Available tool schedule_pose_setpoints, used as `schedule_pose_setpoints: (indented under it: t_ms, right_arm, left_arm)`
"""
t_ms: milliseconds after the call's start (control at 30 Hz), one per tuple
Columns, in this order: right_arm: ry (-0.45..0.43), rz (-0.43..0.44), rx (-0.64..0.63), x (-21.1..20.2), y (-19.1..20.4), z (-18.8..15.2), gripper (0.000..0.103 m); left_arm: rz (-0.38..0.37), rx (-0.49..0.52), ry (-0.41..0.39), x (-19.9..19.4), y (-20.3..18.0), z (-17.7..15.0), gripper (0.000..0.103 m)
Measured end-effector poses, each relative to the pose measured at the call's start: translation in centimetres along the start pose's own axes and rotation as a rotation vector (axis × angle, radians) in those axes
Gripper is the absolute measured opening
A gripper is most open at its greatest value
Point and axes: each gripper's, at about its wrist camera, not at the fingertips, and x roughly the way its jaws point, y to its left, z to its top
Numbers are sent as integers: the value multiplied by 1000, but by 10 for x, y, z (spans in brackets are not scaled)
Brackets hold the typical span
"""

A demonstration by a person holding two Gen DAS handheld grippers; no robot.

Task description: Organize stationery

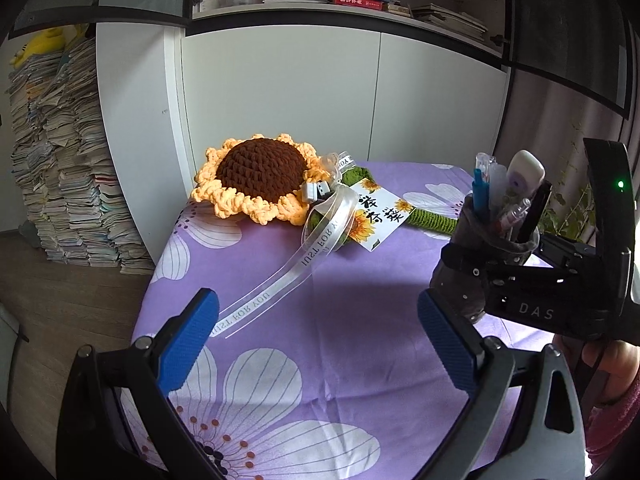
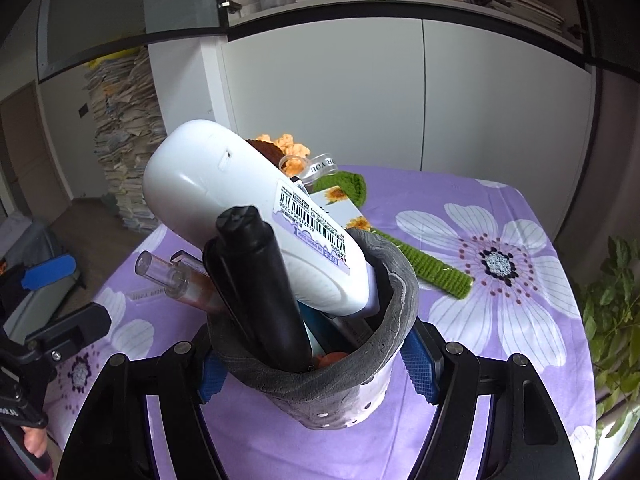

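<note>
Grey felt forms the folded rim of the pen holder (image 2: 320,376), which the right gripper (image 2: 316,364) clamps between its blue pads (image 2: 418,360), one pad pressed against each side of the holder's wall. Inside the holder stand a white correction-tape dispenser (image 2: 240,208) with a barcode label, leaning toward the left of the right wrist view, a black marker (image 2: 260,284) in front of it, and a clear-capped pen (image 2: 168,276) tilted out to the left. From the left wrist view the same holder (image 1: 460,276) sits near the right edge of the purple floral tablecloth (image 1: 320,300), with a blue pen (image 1: 480,196) among its contents; whether its base touches the cloth cannot be told. The left gripper (image 1: 320,344) hangs over the cloth with its jaws spread wide and nothing between the blue pads (image 1: 188,340). Toward the back of the table lies a crocheted sunflower (image 1: 260,176) with a green stem (image 1: 432,220), a printed card (image 1: 376,216) and a translucent ribbon (image 1: 288,276) trailing toward the near edge.
</note>
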Motion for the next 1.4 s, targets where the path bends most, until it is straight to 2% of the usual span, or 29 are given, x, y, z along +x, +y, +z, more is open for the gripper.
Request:
schedule_pose_setpoints:
  t_ms: [333, 667, 867, 967, 1067, 1400]
  right_arm:
    - [37, 7, 72, 30, -1, 12, 74]
    - [39, -12, 79, 43, -3, 13, 74]
    - [58, -15, 63, 41, -1, 12, 75]
    - [54, -13, 66, 38, -2, 12, 86]
    - [45, -16, 72, 33, -4, 10, 87]
    - [103, -10, 122, 16, -12, -7, 87]
  left_arm:
    - [10, -1, 4, 2, 8, 0, 99]
    - [-1, -2, 16, 6, 8, 1, 99]
    - [-7, 11, 18, 5, 2, 1, 99]
    - [-6, 15, 17, 4, 0, 2, 99]
    - [-6, 15, 16, 4, 0, 2, 99]
    - [0, 16, 6, -5, -6, 3, 99]
